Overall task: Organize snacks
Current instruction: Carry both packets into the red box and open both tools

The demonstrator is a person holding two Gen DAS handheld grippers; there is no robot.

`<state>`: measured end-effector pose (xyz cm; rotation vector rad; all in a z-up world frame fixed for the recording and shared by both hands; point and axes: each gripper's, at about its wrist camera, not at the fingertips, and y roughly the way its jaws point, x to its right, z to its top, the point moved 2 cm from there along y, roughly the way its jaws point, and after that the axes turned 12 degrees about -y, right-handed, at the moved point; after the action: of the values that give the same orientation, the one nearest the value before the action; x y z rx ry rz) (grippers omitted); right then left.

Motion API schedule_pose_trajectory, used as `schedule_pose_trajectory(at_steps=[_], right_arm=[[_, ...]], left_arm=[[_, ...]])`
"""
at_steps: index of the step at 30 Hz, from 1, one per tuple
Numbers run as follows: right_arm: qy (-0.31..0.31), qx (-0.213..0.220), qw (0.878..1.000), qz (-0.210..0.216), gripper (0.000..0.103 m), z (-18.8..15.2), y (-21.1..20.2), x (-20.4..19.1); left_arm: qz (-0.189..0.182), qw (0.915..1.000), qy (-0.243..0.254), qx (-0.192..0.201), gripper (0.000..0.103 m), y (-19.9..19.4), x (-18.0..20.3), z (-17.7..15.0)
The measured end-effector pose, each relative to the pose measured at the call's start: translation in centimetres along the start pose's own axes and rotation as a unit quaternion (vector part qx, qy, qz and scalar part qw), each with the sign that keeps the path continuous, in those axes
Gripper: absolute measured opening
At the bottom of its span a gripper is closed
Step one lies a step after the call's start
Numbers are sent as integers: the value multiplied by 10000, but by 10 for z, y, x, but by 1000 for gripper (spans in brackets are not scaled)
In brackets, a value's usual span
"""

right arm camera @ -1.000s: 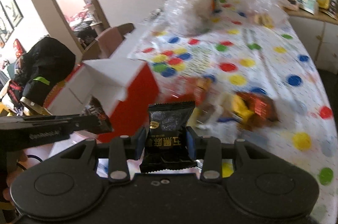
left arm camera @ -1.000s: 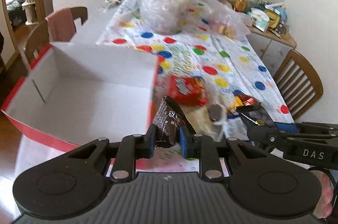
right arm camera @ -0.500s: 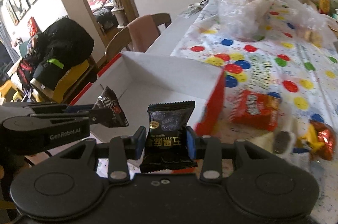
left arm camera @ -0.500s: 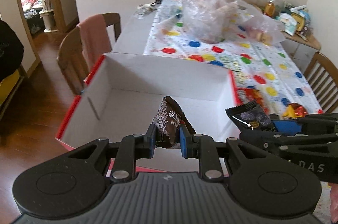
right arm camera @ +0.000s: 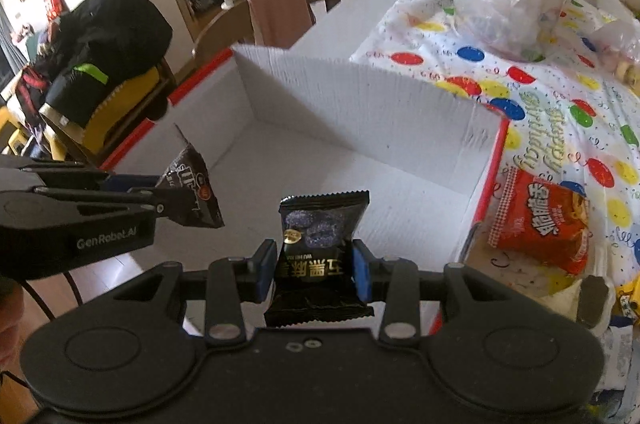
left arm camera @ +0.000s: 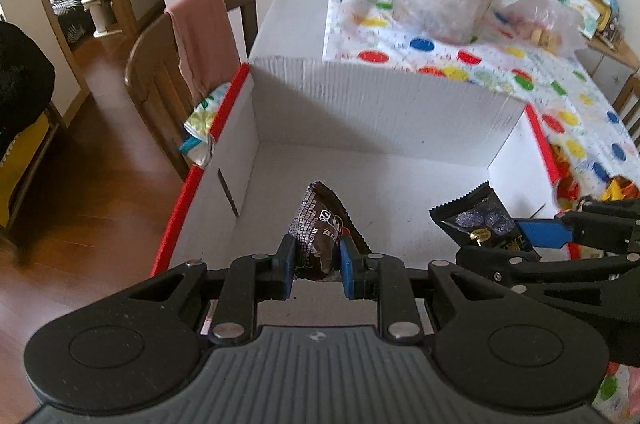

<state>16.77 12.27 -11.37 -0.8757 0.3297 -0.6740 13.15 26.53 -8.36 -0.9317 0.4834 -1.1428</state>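
Brown snack packet (left arm camera: 320,236) pinched in left tool (left arm camera: 316,260), black snack packet (right arm camera: 318,244) pinched in right tool (right arm camera: 314,270), both held over the open white box (left arm camera: 360,112) with red edges. Red snack bag (right arm camera: 540,224) lies on the counter (right arm camera: 560,112) just beside the box.

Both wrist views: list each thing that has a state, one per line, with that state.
Left gripper: shut on brown snack packet, over the box.
Right gripper: shut on black snack packet, over the box.
White box: open, nothing on its floor.
Red snack packet: sealed, lying on the tablecloth beside the box.
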Motion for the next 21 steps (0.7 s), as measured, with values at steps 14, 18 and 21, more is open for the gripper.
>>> schedule_pose_trajectory(at_steps=[14,18,21], right_arm=[[-42,-264,9996,-2,41,-5,18,-5],[-24,-172,9998,74,49,-4,11,-5],[29,-57,10000,3,66,-4,2,-3]], left_arm=[[46,9989,242,-409,23,27,3,-16],[-5,9991,229,-357,23,24,3,-19],[-31,9993,208,-294,26,20,3,-18]])
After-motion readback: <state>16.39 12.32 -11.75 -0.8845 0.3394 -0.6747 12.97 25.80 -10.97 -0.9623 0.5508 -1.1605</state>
